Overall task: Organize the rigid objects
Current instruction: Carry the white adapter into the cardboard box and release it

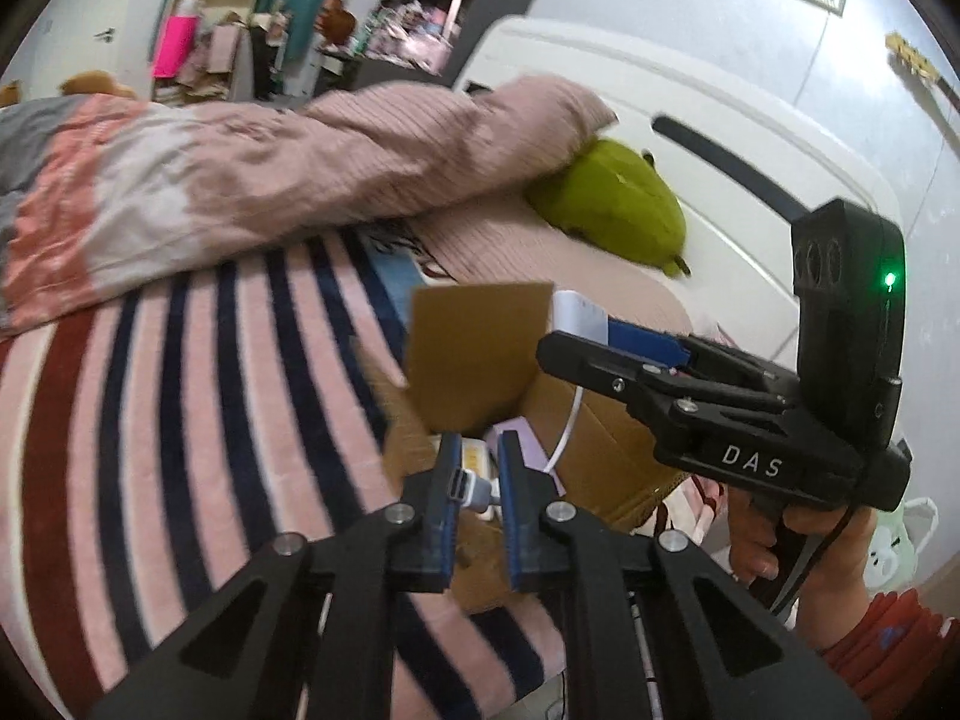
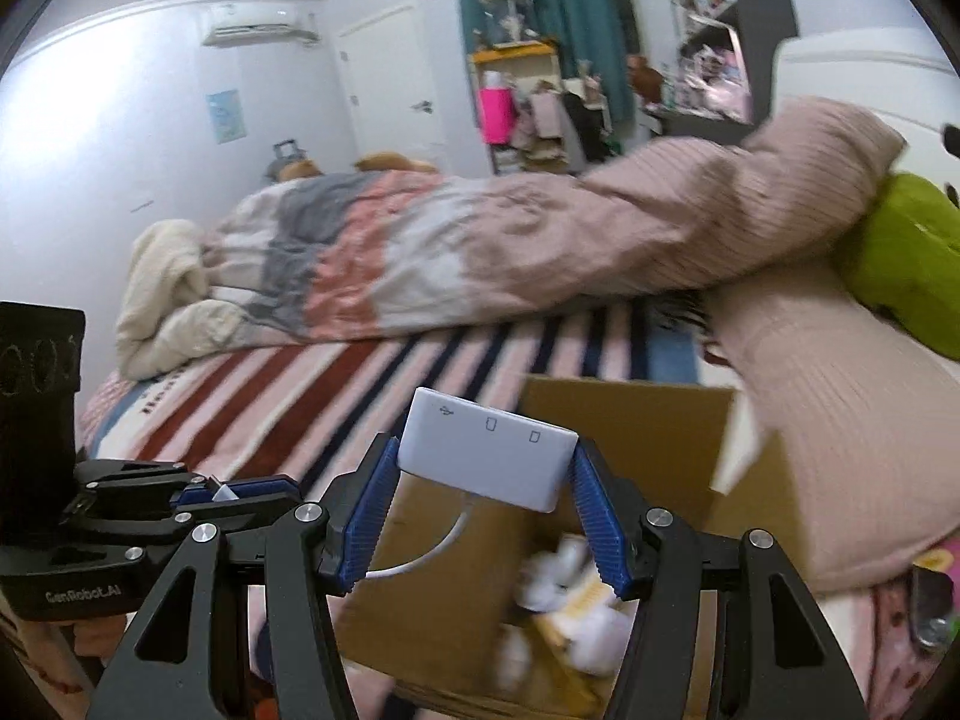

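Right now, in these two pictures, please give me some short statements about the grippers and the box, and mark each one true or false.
1. The right gripper holds a white adapter between its blue pads. True.
2. The left gripper stands wide open. False: its jaws are shut on the plug at the end of the white cable.
3. The cardboard box lies on the striped bedcover. True.
4. The cardboard box is empty. False: small items lie inside it.
5. A green plush toy lies near the headboard. True.
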Demonstrator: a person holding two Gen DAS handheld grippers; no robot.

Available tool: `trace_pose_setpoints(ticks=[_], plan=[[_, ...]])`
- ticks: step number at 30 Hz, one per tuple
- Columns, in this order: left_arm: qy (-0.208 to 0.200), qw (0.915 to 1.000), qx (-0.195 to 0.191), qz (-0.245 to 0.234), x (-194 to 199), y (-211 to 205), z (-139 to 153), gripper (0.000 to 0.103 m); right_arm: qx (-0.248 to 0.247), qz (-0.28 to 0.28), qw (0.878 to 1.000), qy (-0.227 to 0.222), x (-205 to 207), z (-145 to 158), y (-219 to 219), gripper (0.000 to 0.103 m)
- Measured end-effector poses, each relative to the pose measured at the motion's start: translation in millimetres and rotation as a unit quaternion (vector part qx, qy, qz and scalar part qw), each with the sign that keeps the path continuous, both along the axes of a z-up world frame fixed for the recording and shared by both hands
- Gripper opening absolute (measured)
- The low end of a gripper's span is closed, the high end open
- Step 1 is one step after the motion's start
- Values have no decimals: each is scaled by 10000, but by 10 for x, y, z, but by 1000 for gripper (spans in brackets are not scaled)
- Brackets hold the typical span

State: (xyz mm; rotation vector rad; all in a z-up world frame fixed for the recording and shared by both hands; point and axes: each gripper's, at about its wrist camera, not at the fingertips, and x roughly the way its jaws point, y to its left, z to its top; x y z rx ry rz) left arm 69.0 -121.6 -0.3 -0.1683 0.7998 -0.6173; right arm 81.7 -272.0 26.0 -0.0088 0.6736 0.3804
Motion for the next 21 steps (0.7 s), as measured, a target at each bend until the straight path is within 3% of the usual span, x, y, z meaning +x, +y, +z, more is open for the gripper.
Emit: trace_pose_setpoints(ticks=[8,10,12,18,21], plan=[[376,9990,224,-23,264,-303,-242,10,-372,-190,9986,332,180,-208,-347,55],[356,9988,329,65,262,-297,-242,19,-389,-216,9981,419,190,-249,-363,55],[261,9987,413,152,236,-314,-225,47,-412,-219,9980,429,189,-256,-370,55],[-113,9977,595,293,101,-259,-64,74,-386,-68,9982,452,148,-260,-330,67],[-314,9949,812,500,18,-193,28,77,-257,-71,9988,407,103,-224,-322,67]])
